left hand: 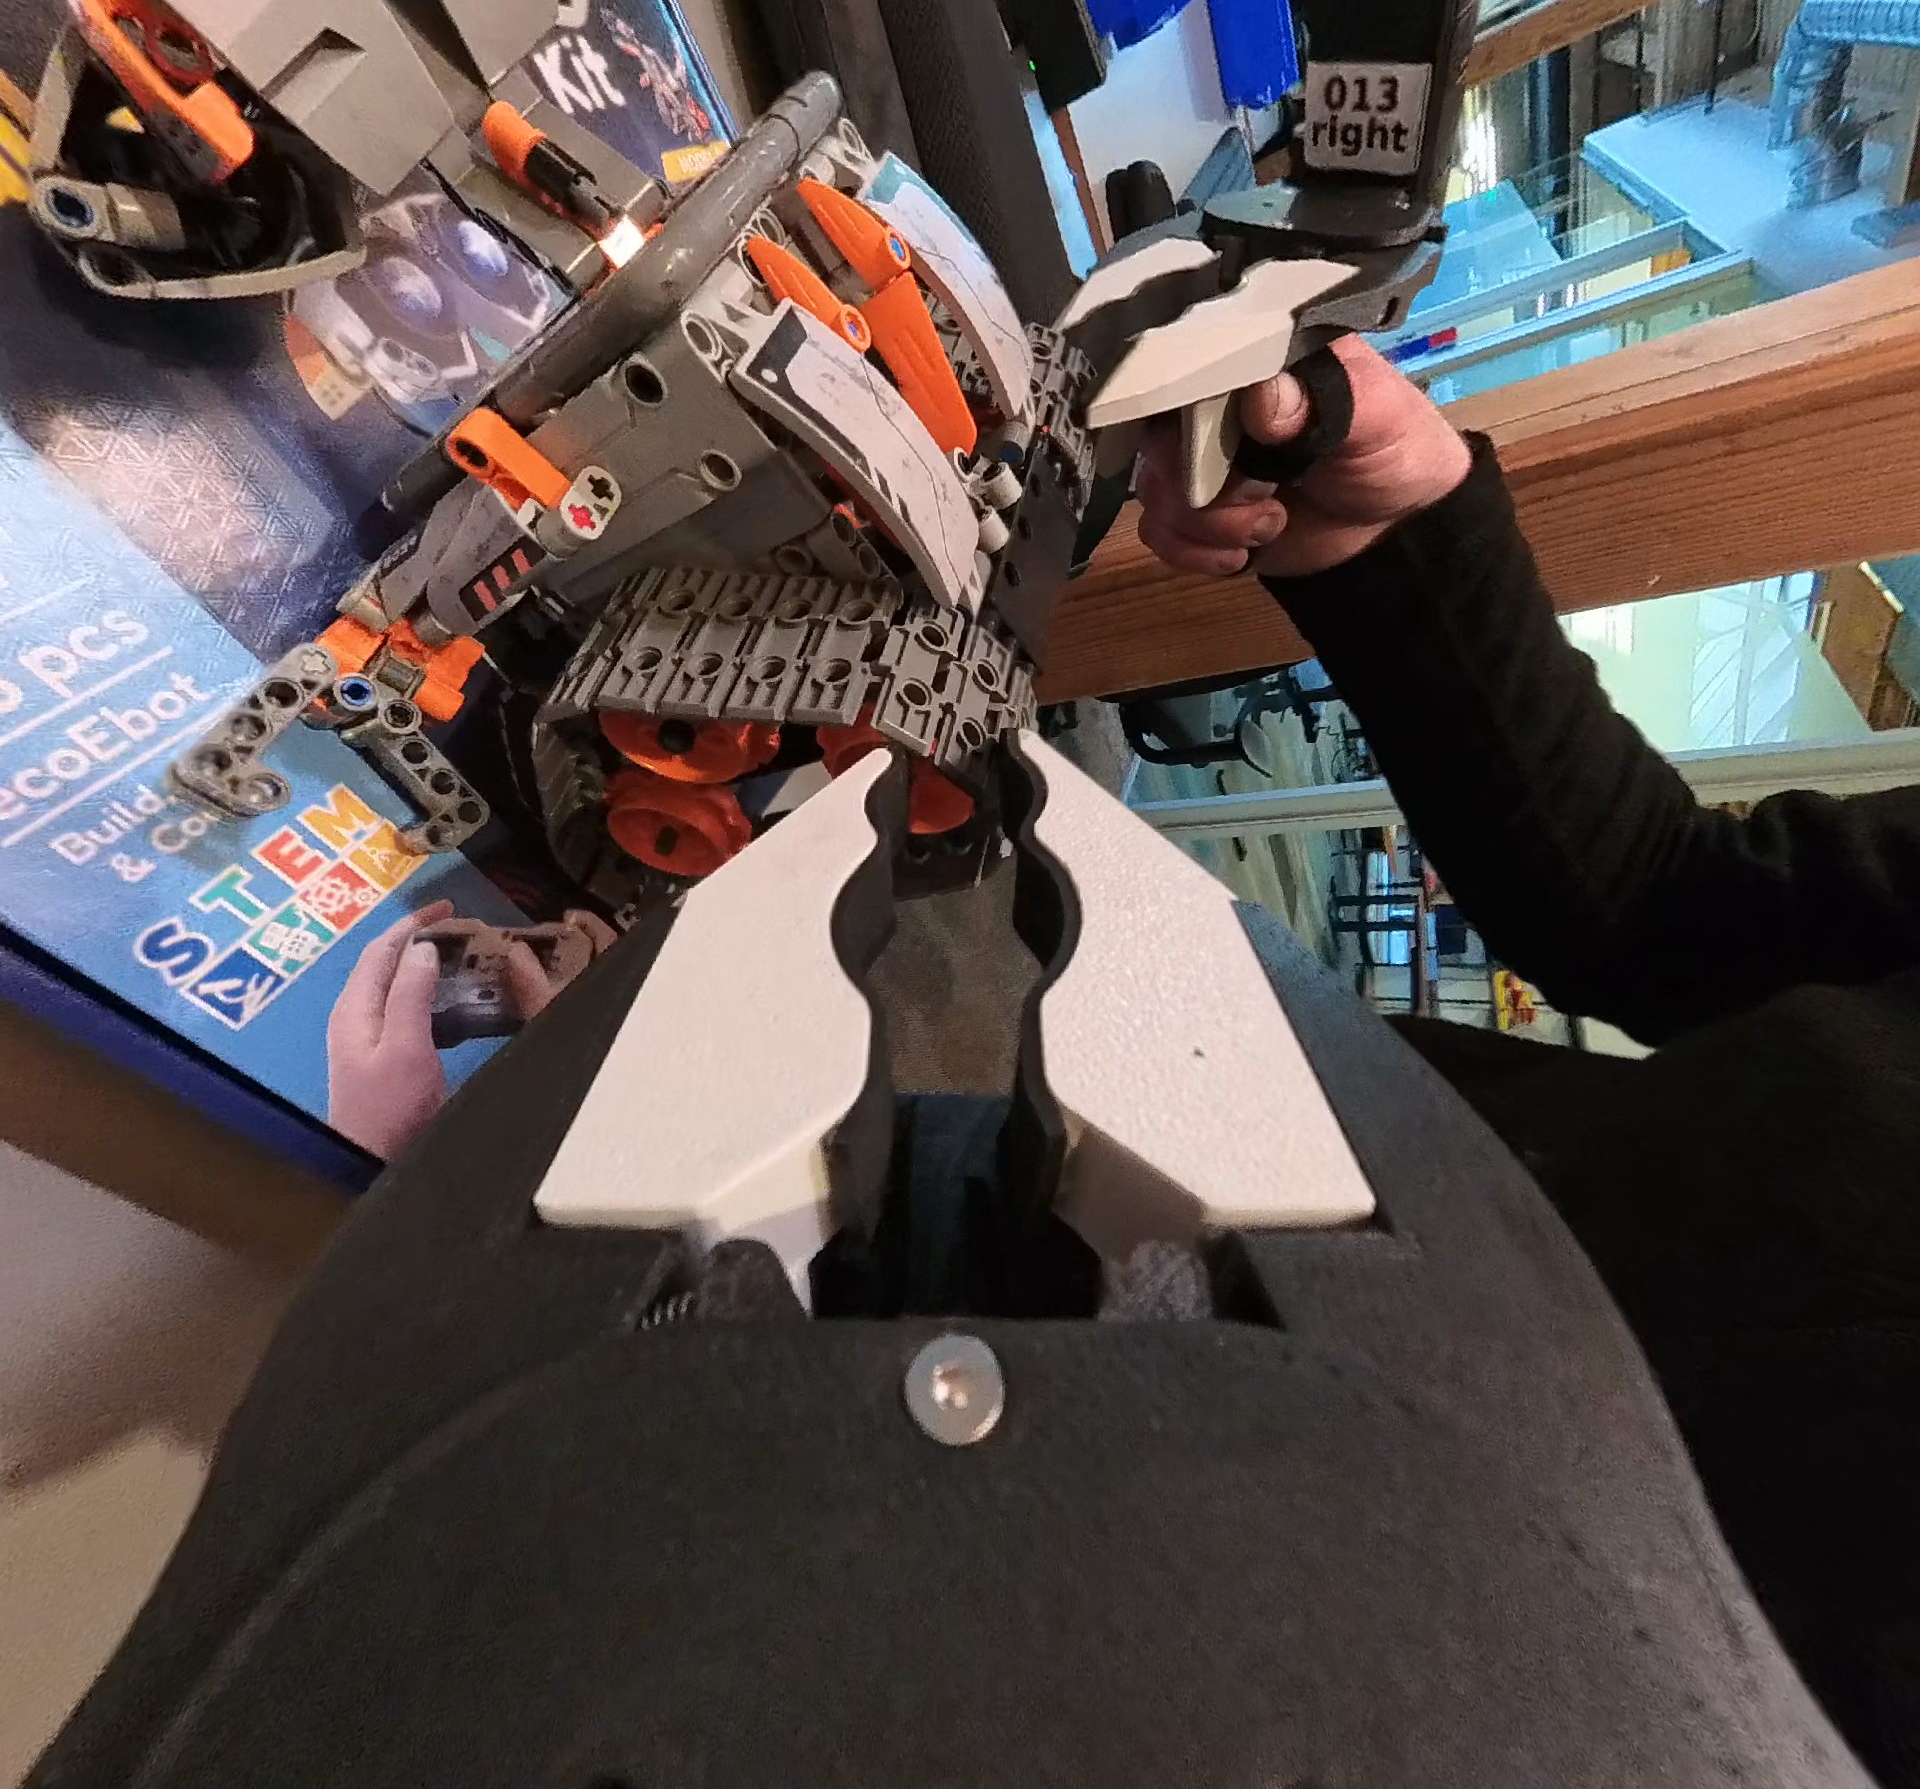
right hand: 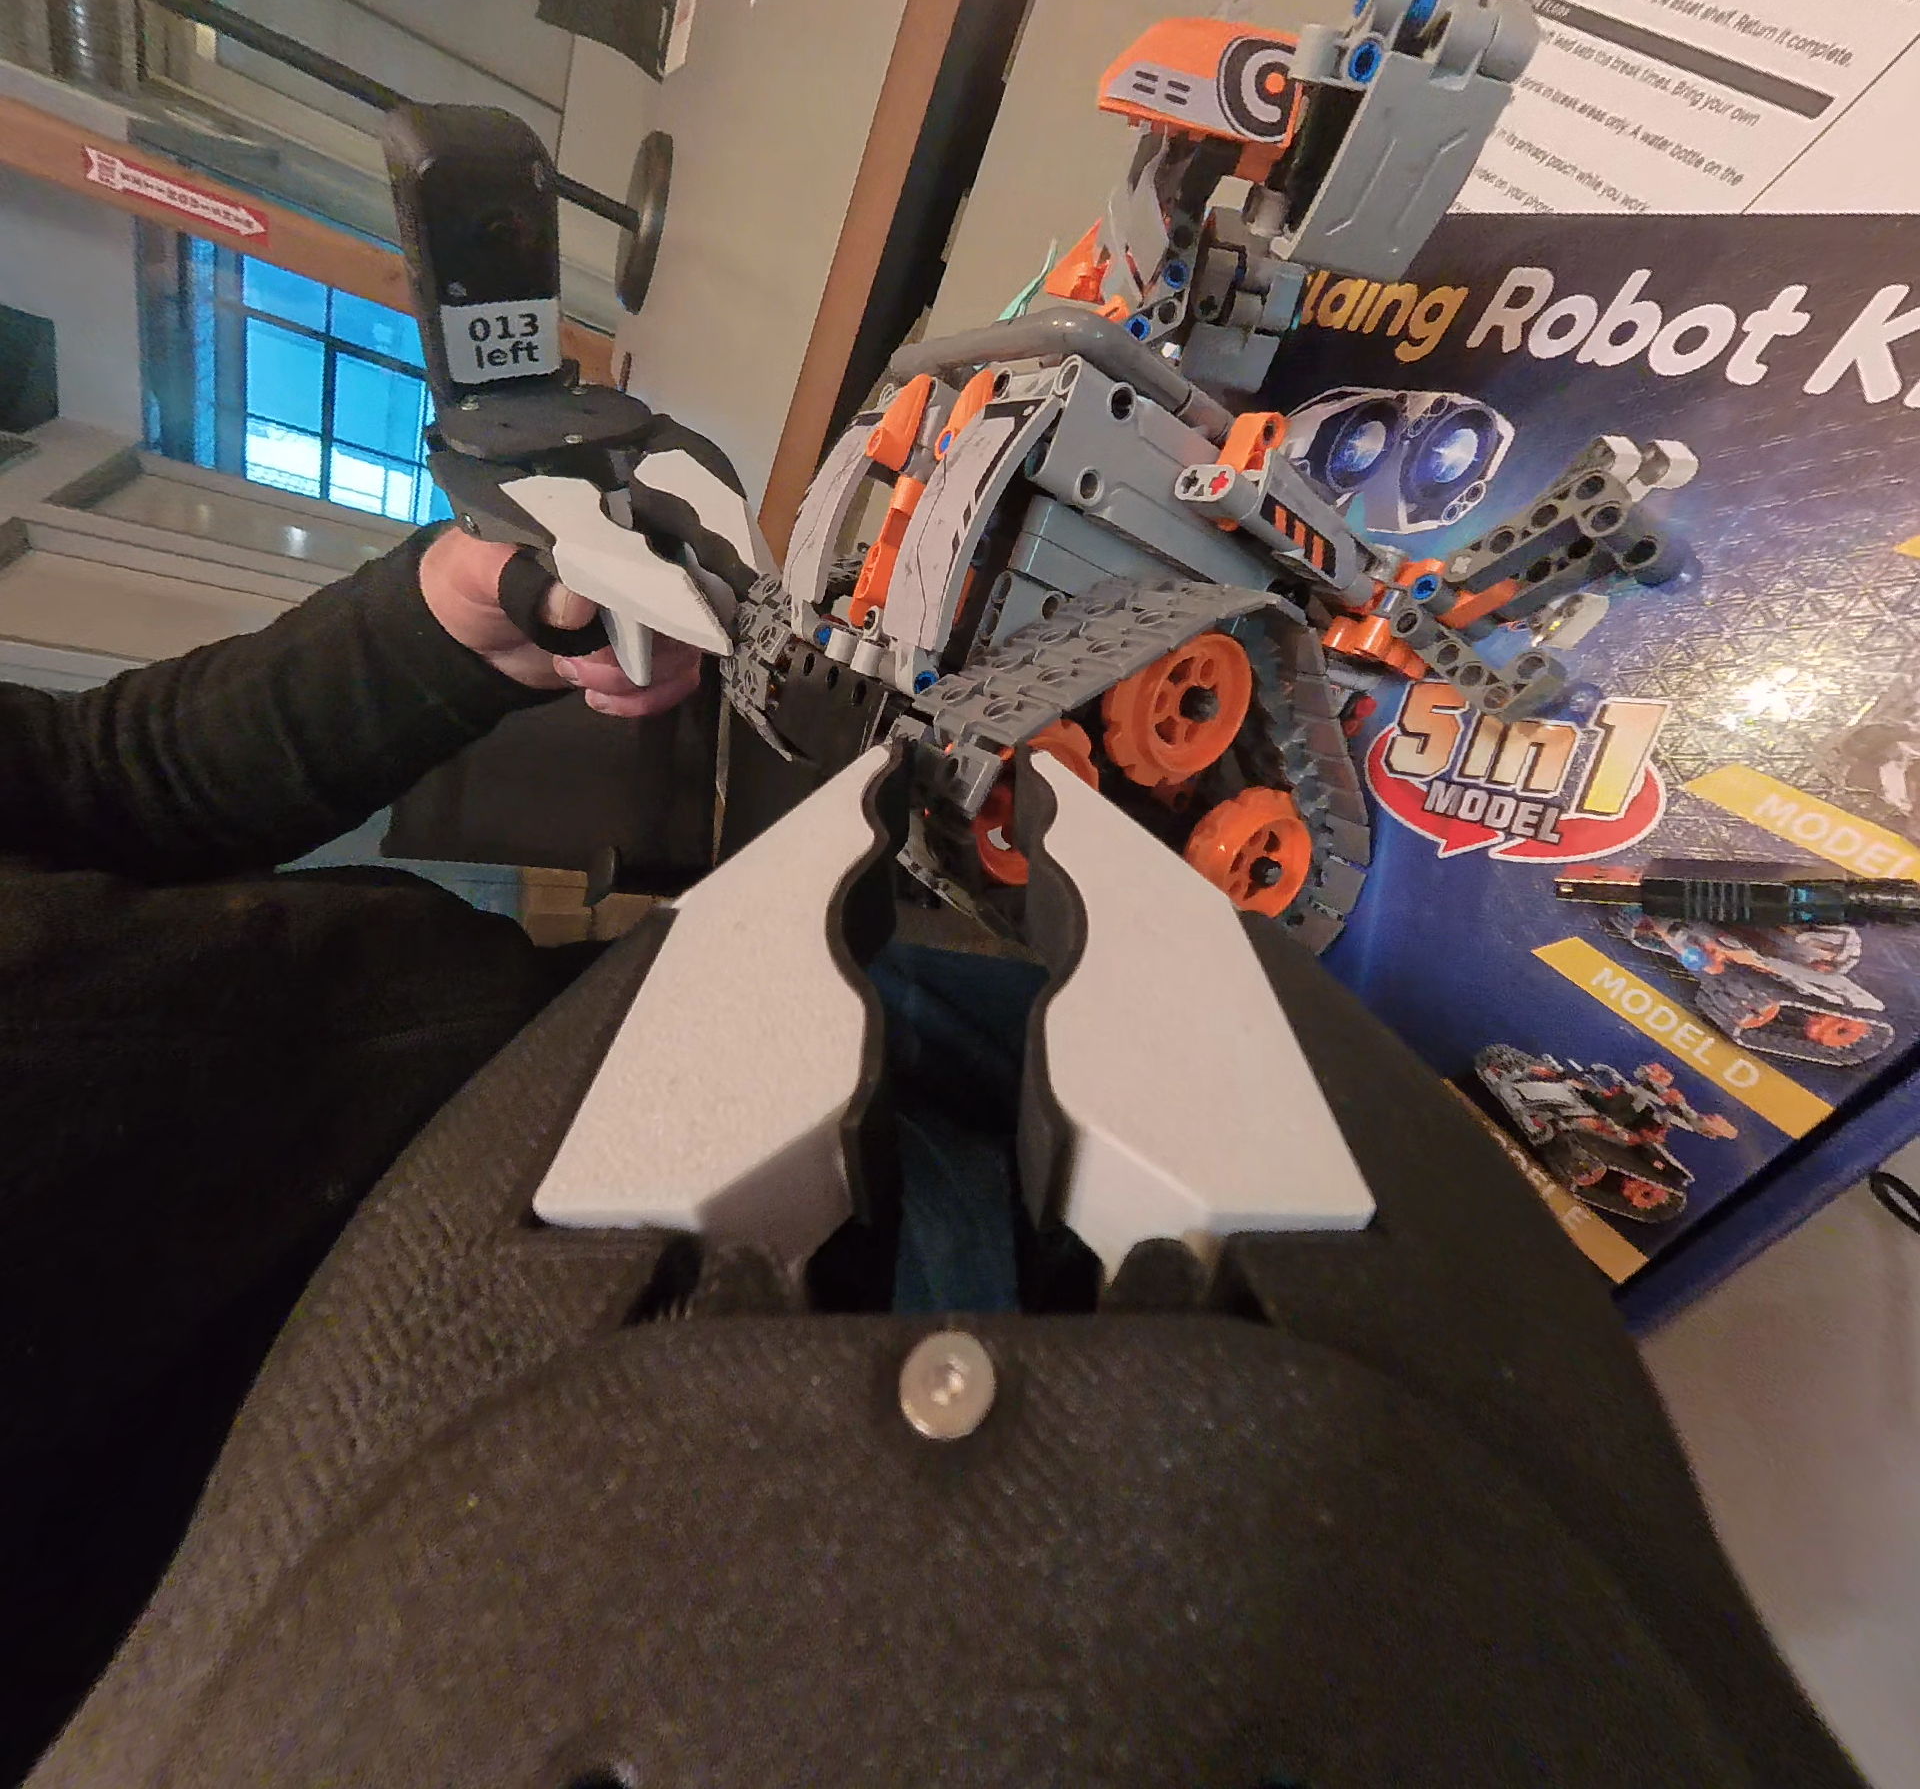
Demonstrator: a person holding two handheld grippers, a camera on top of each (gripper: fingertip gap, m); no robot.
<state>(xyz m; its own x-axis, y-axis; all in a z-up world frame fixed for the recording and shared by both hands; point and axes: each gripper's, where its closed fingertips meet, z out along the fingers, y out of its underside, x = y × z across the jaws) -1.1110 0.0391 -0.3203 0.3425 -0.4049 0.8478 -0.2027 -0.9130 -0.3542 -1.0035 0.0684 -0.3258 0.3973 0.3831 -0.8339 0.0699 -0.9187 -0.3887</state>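
A grey and orange toy building-block robot (left hand: 727, 451) with grey tracks and orange wheels is held tilted in front of its blue kit box (left hand: 208, 544). My left gripper (left hand: 956, 757) is shut on the rear end of its track, beside an orange wheel (left hand: 675, 820). The right gripper (left hand: 1101, 389) clamps the robot's rear from above. In the right wrist view my right gripper (right hand: 961, 752) is shut on the grey track edge of the robot (right hand: 1091, 513). The left gripper (right hand: 727, 617) grips the rear on the left. The robot's head (right hand: 1351, 77) sticks up.
The blue kit box (right hand: 1662, 596) stands behind the robot, with a black cable plug (right hand: 1714, 898) in front of it. A printed white sheet (right hand: 1714, 25) hangs above. A wooden rail (left hand: 1662, 451) runs behind the right hand (left hand: 1330, 461). A black sleeve (right hand: 260, 700) comes in from the left. One gripper's finger ends stand about 12 cm off the other's.
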